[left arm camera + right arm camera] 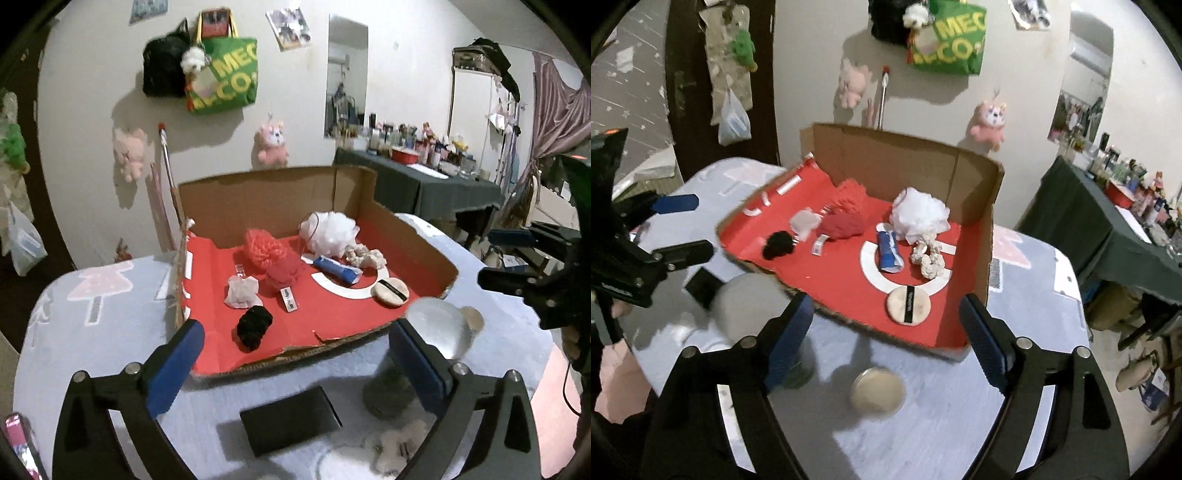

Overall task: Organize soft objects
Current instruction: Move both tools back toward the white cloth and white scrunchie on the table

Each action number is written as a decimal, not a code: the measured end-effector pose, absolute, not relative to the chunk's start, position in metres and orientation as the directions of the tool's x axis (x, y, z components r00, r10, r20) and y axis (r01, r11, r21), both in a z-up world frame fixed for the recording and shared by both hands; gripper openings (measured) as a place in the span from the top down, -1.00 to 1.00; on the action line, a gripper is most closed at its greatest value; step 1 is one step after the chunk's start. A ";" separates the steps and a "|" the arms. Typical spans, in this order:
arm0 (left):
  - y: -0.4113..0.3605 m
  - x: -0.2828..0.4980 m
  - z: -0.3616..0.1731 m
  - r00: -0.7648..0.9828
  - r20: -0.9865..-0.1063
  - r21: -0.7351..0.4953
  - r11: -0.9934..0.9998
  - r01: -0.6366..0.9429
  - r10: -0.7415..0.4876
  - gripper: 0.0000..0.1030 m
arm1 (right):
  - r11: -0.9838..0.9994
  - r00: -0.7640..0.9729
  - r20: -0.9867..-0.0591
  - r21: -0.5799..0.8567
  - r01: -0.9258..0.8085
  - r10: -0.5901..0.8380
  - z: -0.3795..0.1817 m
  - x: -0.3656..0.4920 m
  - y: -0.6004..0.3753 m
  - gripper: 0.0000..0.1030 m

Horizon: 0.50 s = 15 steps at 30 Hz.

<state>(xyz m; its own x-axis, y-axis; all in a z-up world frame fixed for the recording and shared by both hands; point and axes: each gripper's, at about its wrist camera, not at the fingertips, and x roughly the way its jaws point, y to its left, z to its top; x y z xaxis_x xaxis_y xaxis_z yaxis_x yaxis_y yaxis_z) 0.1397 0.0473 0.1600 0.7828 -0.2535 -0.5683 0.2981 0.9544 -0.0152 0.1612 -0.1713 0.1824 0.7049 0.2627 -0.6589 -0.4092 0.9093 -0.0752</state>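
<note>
Ahead of both hand-held grippers, the shallow cardboard box with red floor (280, 206) holds a white mesh bath puff (327, 229), a red knitted puff (264, 247), a black fluffy scrunchie (254, 326), a blue tube (337, 270) and a round beige powder puff (390, 292). Its near wall is torn low. The left hand-held gripper (295, 363) and the right hand-held gripper (886, 334) stand released, with nothing between the jaws. A blurred round beige pad (877, 393) lies on the table (92, 325) just below the right one.
</note>
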 end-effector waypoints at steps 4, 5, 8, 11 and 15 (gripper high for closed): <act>0.041 0.108 0.160 0.824 -0.516 -0.002 0.962 0.275 -0.236 -0.99 | 0.918 0.741 -0.612 -0.063 -0.392 0.274 0.184 0.126 -0.174 -0.60; 0.040 0.101 0.160 0.831 -0.503 -0.003 0.962 0.272 -0.236 -0.99 | 0.921 0.749 -0.602 -0.055 -0.385 0.277 0.184 0.118 -0.175 -0.60; 0.036 0.079 0.158 0.857 -0.461 -0.007 0.967 0.256 -0.230 -0.99 | 0.935 0.775 -0.571 -0.035 -0.353 0.272 0.181 0.096 -0.179 -0.60; 0.032 0.057 0.153 0.884 -0.418 0.001 0.972 0.233 -0.211 -0.99 | 0.946 0.805 -0.539 -0.042 -0.322 0.250 0.175 0.074 -0.179 -0.60; 0.028 0.033 0.137 0.906 -0.381 -0.015 0.980 0.197 -0.187 -0.99 | 0.964 0.844 -0.494 -0.037 -0.262 0.211 0.164 0.051 -0.183 -0.66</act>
